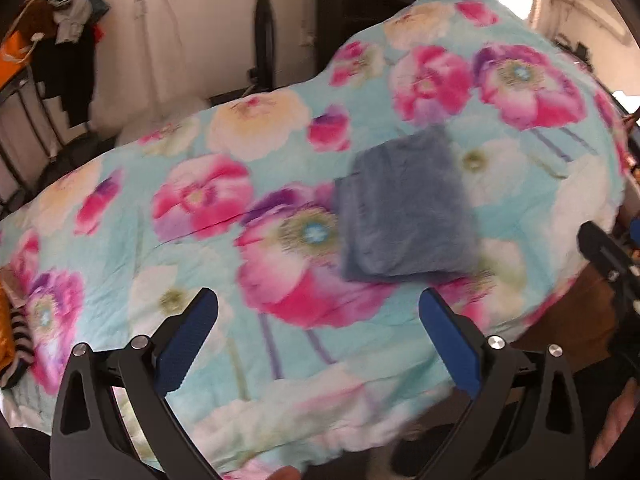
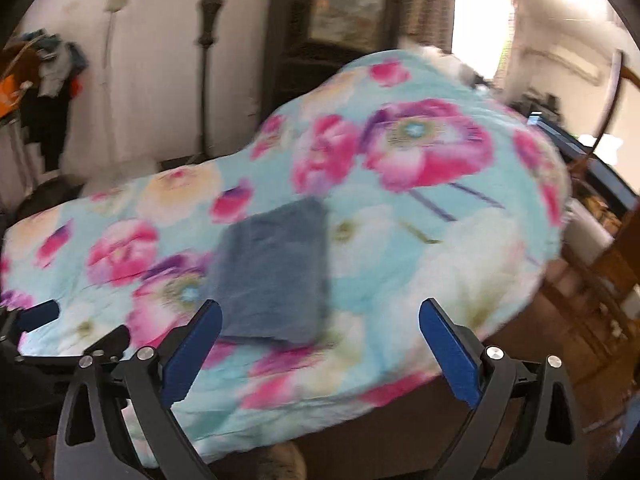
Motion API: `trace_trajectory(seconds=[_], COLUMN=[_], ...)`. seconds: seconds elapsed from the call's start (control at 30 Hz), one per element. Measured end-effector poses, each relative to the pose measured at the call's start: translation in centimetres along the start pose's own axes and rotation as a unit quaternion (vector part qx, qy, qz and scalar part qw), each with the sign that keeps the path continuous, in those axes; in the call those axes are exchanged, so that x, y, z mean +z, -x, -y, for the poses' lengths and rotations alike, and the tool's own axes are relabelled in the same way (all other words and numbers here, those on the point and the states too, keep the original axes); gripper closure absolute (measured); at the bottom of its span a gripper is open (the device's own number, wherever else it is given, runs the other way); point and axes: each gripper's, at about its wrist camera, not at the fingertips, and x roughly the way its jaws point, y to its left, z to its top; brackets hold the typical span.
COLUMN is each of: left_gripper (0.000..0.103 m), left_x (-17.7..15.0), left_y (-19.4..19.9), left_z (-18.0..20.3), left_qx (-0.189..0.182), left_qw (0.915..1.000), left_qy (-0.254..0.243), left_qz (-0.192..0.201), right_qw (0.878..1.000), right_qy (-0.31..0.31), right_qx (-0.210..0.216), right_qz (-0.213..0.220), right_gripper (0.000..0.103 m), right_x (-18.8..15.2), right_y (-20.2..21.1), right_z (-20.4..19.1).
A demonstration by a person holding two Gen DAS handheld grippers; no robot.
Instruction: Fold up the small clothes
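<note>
**Folded blue garment lies on floral bed, both tongs held wide apart**

At the far left, beyond the bed, a heap of clothes hangs over a dark metal rack against a pale wall, with an orange bag beside it. A dark turned bedpost rises behind the bed's far edge.

The bed itself is covered by a turquoise quilt printed with large pink, purple and cream flowers. At its left edge, seen from the left wrist camera, a black-and-white striped item lies next to something orange; what either is cannot be made out.

The left tongs hover above the near edge of the bed, their blue-padded fingers spread wide and holding nothing. The right tongs hang likewise over the near edge, fingers spread and empty.

The folded blue-grey garment rests flat on the quilt as a neat rectangle, right of the bed's middle and closer to the near edge than the far one. Neither tool touches it. In the right wrist view it sits just beyond the left finger.

To the right of the bed, a bright window glares, and wooden furniture stands near the bed's right edge. Both pictures are motion-blurred.
</note>
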Motion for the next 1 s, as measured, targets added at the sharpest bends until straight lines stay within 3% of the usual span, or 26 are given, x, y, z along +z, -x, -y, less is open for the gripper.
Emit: trace_trajectory(seconds=[0.07, 0.13, 0.23, 0.33, 0.7, 1.0], left_gripper=[0.005, 0.005, 0.005, 0.005, 0.005, 0.005], left_x=[0.1, 0.1, 0.0, 0.1, 0.1, 0.0], left_y=[0.2, 0.3, 1.0, 1.8, 2.2, 1.5], left_z=[1.2, 2.2, 3.0, 3.0, 1.7, 2.5], left_qx=[0.010, 0.014, 0.021, 0.019, 0.030, 0.030], left_qw=[0.9998, 0.9992, 0.9984, 0.9986, 0.9988, 0.9985], left_qy=[-0.017, -0.036, -0.049, -0.044, -0.030, -0.038], left_qz=[0.008, 0.009, 0.017, 0.024, 0.026, 0.024], right_qw=[0.999, 0.997, 0.992, 0.992, 0.991, 0.992], right_qy=[-0.030, -0.068, -0.110, -0.110, -0.077, -0.080], right_qx=[-0.002, 0.029, 0.052, 0.061, 0.090, 0.083], right_qz=[0.020, 0.030, 0.016, -0.022, -0.069, -0.058], right_gripper=[0.004, 0.004, 0.004, 0.004, 0.004, 0.004], right_x=[-0.2, -0.7, -1.4, -1.8, -1.5, -1.7], right_y=[0.7, 1.2, 0.6, -0.4, -1.9, -1.3], right_z=[1.8, 3.5, 4.9, 4.5, 0.6, 1.2])
